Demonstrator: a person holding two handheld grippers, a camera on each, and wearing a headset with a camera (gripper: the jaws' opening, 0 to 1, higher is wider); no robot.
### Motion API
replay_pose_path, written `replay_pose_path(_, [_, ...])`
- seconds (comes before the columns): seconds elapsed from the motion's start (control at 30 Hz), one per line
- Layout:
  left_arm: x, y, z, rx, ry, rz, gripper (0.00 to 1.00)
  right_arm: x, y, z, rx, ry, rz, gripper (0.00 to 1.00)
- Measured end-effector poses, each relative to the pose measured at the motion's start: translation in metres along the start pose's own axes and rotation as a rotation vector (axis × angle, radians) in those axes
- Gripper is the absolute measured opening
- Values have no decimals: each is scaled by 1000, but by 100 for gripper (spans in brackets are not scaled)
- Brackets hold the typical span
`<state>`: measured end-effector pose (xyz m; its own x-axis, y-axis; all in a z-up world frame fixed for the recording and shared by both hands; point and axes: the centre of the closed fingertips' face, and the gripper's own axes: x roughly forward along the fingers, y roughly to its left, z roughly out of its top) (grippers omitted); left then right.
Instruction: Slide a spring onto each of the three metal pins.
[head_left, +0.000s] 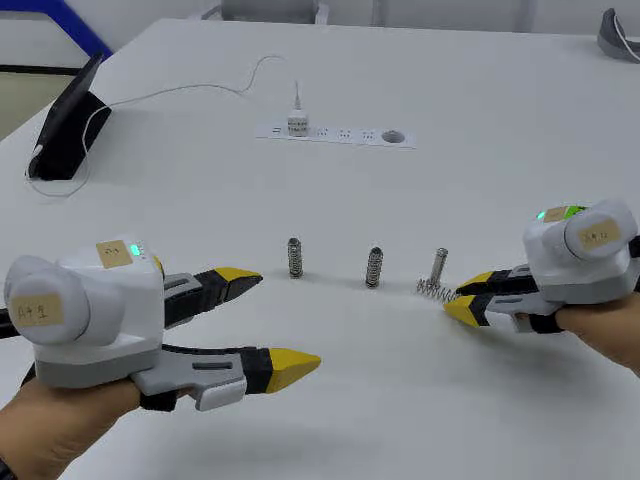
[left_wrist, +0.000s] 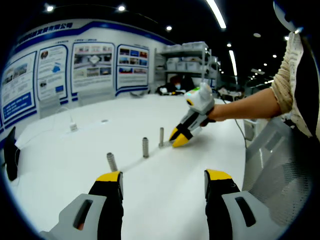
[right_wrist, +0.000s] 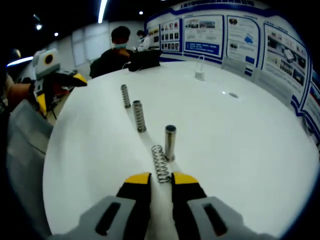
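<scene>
Smooth white table (head_left: 400, 400). Left pin (head_left: 295, 258) and middle pin (head_left: 374, 267) stand upright, each sleeved in a coil spring. Third pin (right_wrist: 170, 142) is a bare cylinder; loose spring (right_wrist: 160, 162) lies against its base. Right gripper (right_wrist: 161, 179) fingers nearly together at the spring's end, grip unclear. Left gripper (head_left: 275, 320) fingers spread wide, empty.

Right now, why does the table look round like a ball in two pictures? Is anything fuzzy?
Both gripper views: fisheye lenses bulge the table into a dome; head view keeps it flat. Left gripper view: ceiling lights glare in streaks. Right gripper view: the loose spring is sharp, the people behind fuzzy.
</scene>
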<state>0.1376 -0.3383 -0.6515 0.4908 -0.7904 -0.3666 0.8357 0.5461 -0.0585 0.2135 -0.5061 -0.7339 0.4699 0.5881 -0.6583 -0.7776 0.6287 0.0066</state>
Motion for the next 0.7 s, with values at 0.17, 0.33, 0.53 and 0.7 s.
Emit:
replay_pose_path(0.17, [-1,1,0,-5,-3,5,66,2,-1,-1,2,3,1,16])
replay_pose_path(0.33, [-2,2,-1,-8,-4,7,66,2,-2,-1,-2,5,0,14])
replay_pose_path(0.53, [0,-1,-2,-8,-4,-3,65,1,0,-2,-6,12,3,12])
replay_pose_path(0.7, [2,-4,-2,0,1,-19,65,-4,2,-2,3,16,3,12])
